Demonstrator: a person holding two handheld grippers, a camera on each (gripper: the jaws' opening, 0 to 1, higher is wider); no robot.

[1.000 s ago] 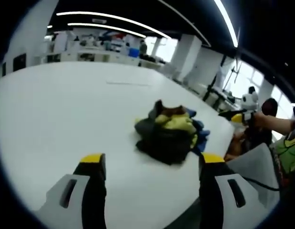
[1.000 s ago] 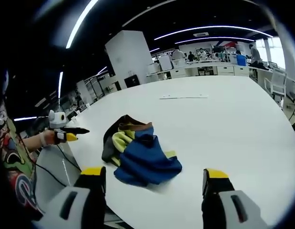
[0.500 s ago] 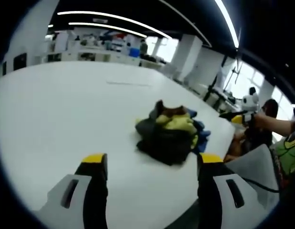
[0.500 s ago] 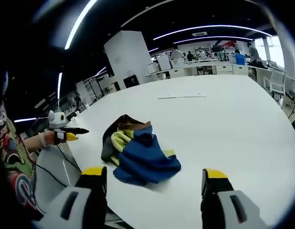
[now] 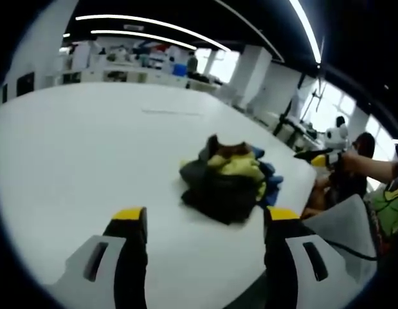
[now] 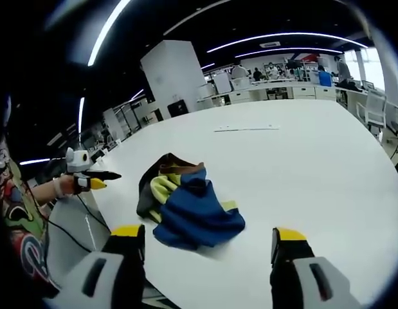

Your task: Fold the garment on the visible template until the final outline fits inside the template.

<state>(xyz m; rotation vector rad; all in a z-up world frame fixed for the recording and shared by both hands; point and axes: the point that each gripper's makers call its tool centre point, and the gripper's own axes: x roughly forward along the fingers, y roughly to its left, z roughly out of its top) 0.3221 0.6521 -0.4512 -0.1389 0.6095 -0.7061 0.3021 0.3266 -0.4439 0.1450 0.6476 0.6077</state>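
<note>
Your right gripper (image 6: 208,239) is wide open and empty, and so is your left gripper (image 5: 202,222). The crumpled garment (image 6: 186,206) lies on the white table (image 6: 314,167), ahead between both, a little nearer the right one.

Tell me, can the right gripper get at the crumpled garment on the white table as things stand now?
Probably yes. The right gripper is open, and the garment lies in a heap just ahead of its jaws on the white table, with nothing between them.
</note>
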